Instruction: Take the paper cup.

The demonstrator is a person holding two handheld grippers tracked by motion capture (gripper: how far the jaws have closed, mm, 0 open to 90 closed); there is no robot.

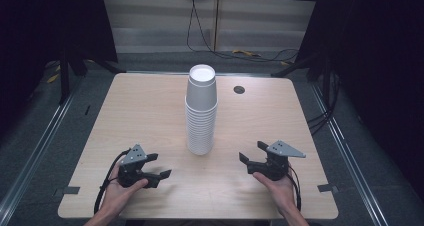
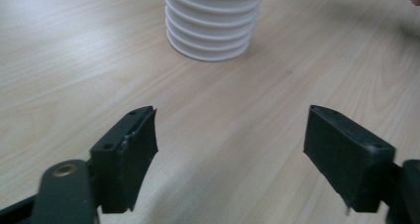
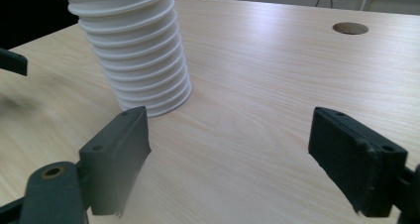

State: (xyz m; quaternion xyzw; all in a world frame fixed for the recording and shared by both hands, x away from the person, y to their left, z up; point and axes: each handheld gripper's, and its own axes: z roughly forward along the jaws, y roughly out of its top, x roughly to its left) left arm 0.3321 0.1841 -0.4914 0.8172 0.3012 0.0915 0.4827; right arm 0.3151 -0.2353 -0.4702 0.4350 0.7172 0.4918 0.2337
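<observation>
The left gripper point(image 1: 159, 166) is being held wide open and empty; the stack of white paper cups point(image 1: 201, 111) is standing untouched mid-bench (nothing is separated yet); the right gripper point(image 1: 251, 152) is likewise being held open, empty.

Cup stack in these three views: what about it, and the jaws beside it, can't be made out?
- Cup stack: the upper part is cut off by the top edge in both gripper views; the exact cup count is too fine to tell in the high view.
- Left gripper: its jaws stand apart over bare table; their bases run off the bottom edge.
- Right gripper: likewise cut off at the bottom.
- Round hole: too small to see inside.
</observation>
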